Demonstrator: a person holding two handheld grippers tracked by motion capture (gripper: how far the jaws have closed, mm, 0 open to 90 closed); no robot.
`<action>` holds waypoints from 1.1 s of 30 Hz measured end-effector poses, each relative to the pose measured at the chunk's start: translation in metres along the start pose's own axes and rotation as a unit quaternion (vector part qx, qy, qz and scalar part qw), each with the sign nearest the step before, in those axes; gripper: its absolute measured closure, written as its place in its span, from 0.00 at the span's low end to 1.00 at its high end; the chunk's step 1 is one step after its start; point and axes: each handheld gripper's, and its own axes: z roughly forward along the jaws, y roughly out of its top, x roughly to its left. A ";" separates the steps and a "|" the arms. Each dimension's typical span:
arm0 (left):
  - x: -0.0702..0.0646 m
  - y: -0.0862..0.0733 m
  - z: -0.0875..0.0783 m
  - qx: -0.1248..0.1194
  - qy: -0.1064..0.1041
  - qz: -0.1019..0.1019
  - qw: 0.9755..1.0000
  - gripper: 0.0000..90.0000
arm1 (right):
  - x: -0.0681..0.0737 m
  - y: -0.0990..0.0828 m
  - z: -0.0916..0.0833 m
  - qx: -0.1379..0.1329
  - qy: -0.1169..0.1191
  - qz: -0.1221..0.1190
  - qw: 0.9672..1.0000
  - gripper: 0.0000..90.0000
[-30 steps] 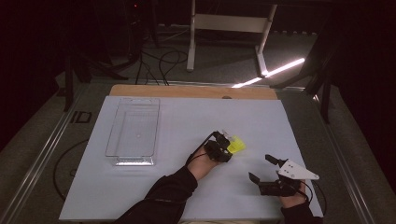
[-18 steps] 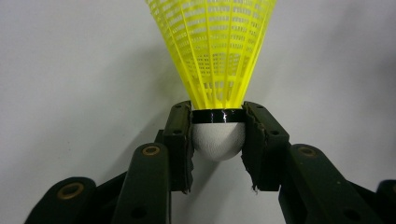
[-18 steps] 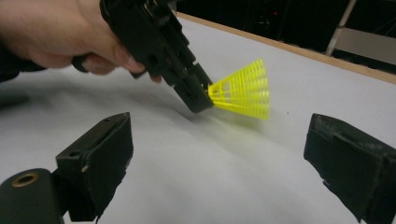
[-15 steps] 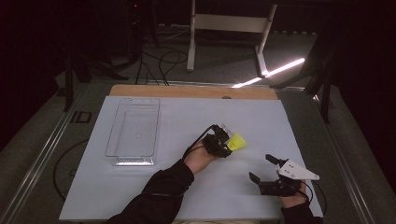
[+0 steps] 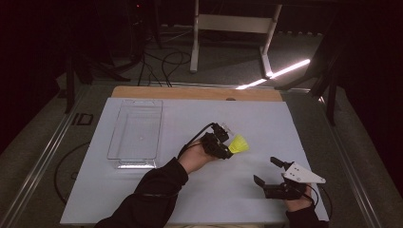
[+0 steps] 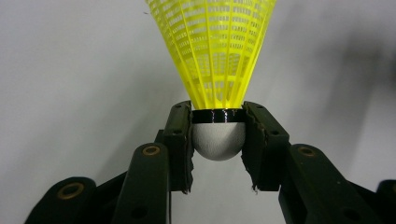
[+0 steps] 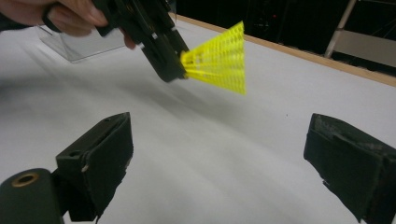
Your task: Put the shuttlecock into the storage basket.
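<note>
Two grippers work above a white table (image 5: 142, 199). The left gripper (image 5: 227, 145) is clamped on a yellow shuttlecock (image 5: 238, 143), its jaws pinching the rounded white cork (image 6: 218, 140) from both sides, just under the black band where the mesh skirt begins. In the left gripper view the skirt fans up and away from the fingertips (image 6: 180, 135), and the pads sit flush against the cork with bare table behind. The right gripper (image 5: 267, 171) stands released, its jaws spread wide with nothing between them, well apart from the shuttlecock.

The right gripper view looks between its own pads (image 7: 105, 158) toward the other hand (image 7: 60, 14): there the shuttlecock hangs clear of the table, skirt pointing sideways, a soft shadow beneath it. That lift off the surface cannot be read from the left gripper view, which instead gives the close contact of pad on cork. The high view adds the layout: a clear tray (image 5: 116, 154) lies beyond the left gripper's wrist side, away from the fingertips, and the dark sleeve (image 5: 152, 190) reaches in from the near edge.
</note>
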 end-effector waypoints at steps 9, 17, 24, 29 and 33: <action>0.000 -0.002 -0.021 0.016 -0.003 0.012 1.000 0.73 | 0.000 0.000 0.000 -0.001 -0.001 0.000 1.000 0.09; 0.001 -0.006 -0.038 0.023 -0.003 0.020 1.000 0.73 | 0.000 0.000 0.000 -0.001 0.000 0.000 1.000 0.09; 0.000 -0.010 -0.050 0.031 -0.012 0.031 0.999 0.73 | 0.000 0.000 0.000 -0.002 0.001 0.000 1.000 0.09; 0.000 -0.012 -0.059 0.034 -0.014 0.037 0.999 0.73 | 0.000 0.000 0.000 -0.002 0.001 0.001 1.000 0.09; -0.001 -0.015 -0.066 0.033 -0.020 0.039 0.999 0.73 | 0.000 0.000 0.000 -0.002 0.002 0.001 1.000 0.09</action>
